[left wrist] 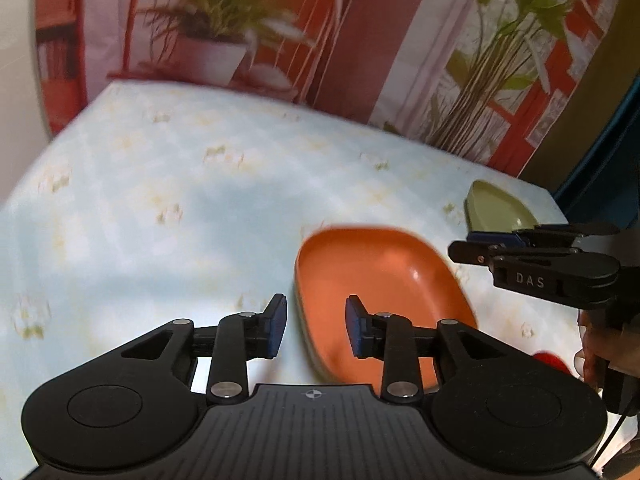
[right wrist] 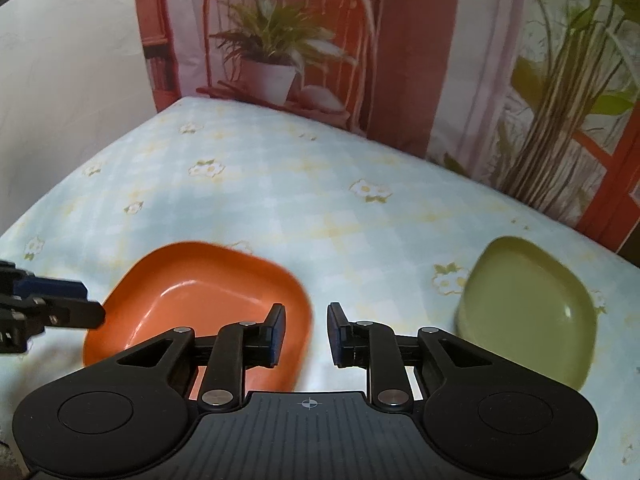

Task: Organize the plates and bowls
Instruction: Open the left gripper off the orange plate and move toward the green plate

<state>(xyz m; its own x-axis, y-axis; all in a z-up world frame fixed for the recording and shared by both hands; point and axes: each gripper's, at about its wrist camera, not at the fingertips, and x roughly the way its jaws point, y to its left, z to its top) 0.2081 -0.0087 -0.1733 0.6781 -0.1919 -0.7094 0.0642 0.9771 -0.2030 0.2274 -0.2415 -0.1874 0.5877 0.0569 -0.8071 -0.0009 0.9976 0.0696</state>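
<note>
An orange squarish dish (left wrist: pixel 380 292) lies on the flowered tablecloth, also in the right wrist view (right wrist: pixel 200 296). An olive-green dish (left wrist: pixel 496 208) lies to its right, larger in the right wrist view (right wrist: pixel 528 308). My left gripper (left wrist: pixel 316 328) is open and empty, its jaws straddling the orange dish's near-left rim. My right gripper (right wrist: pixel 306 334) is open and empty, hovering between the two dishes by the orange dish's right corner. The right gripper also shows in the left wrist view (left wrist: pixel 484 246); the left gripper's tip shows in the right wrist view (right wrist: pixel 76 304).
The table (right wrist: pixel 280 184) has a pale blue checked cloth with flowers. A printed backdrop (right wrist: pixel 280 40) of potted plants and red frames stands along its far edge. A small red thing (left wrist: pixel 552 360) shows at the right, under the hand.
</note>
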